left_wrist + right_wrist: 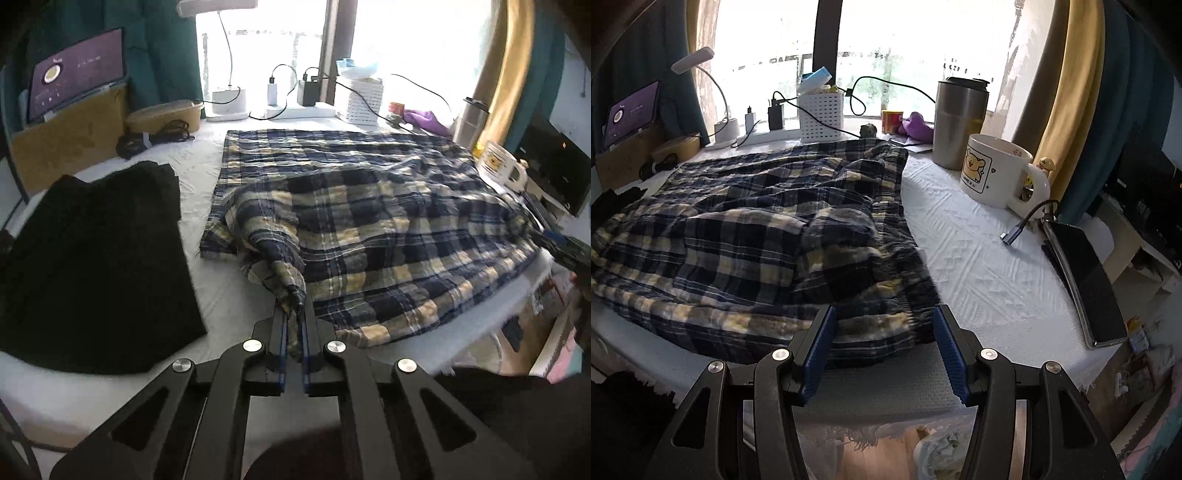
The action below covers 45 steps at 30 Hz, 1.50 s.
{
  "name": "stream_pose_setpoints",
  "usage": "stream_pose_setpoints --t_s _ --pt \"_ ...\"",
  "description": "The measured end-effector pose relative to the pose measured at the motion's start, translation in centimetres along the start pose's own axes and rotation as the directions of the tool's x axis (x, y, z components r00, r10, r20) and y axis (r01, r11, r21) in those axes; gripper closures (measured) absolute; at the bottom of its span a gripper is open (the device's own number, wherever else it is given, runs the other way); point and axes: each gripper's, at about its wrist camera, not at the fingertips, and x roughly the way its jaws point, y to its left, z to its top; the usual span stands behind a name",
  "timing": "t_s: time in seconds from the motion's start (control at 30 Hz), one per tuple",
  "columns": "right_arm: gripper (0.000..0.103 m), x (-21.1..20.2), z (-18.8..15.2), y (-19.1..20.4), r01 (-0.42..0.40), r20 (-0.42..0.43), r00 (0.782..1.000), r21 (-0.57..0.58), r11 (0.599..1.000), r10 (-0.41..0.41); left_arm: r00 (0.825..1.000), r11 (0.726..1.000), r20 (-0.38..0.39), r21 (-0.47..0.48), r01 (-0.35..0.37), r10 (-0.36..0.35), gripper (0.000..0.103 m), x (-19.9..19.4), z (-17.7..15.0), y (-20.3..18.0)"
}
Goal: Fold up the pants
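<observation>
We have the plaid pants [369, 229] spread rumpled across the white table cover [979, 258], their length running side to side in front of us. Our left gripper [294, 314] is clamped tight on a bunched corner of the fabric at the pants' near left end, the cloth pinched between its blue pads [283, 332] and drawn up into a small peak. Our right gripper [884, 328] hangs with its jaws wide apart, the near right edge of the pants lying in the gap; whether the pads touch the cloth we cannot tell, and they do not press on it. So the pants lie ahead of both hands, one end caught, the other only straddled. We judge the coming move depends on the right hand getting a matching hold, so both near corners can be carried together across the short width toward the window [905, 55]. A folded black garment [92, 251] lies just left of the pants, and a mug [997, 173] stands well clear on the right.
</observation>
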Motion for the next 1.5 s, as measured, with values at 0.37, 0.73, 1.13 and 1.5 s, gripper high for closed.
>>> stream_pose_setpoints --t_s 0.37,0.73,1.13,1.5 --pt "0.046 -0.7 -0.2 0.2 0.029 0.023 0.999 -0.042 0.999 -0.028 0.991 0.991 -0.088 -0.085 -0.103 0.096 0.071 1.4 -0.2 2.9" --pt "0.020 -3.2 -2.1 4.6 -0.041 0.061 0.996 -0.266 0.963 0.059 0.999 0.999 -0.001 0.015 -0.037 0.037 0.058 -1.5 0.6 1.6" --pt "0.020 -0.5 -2.3 13.0 -0.129 0.032 0.985 -0.519 0.845 0.171 0.995 0.999 -0.100 0.036 0.020 -0.016 0.058 1.3 -0.2 0.9" --pt "0.020 4.0 4.2 10.6 -0.313 -0.093 0.950 -0.251 0.916 0.299 0.992 0.982 -0.066 0.146 0.121 -0.112 0.029 1.5 0.1 -1.2"
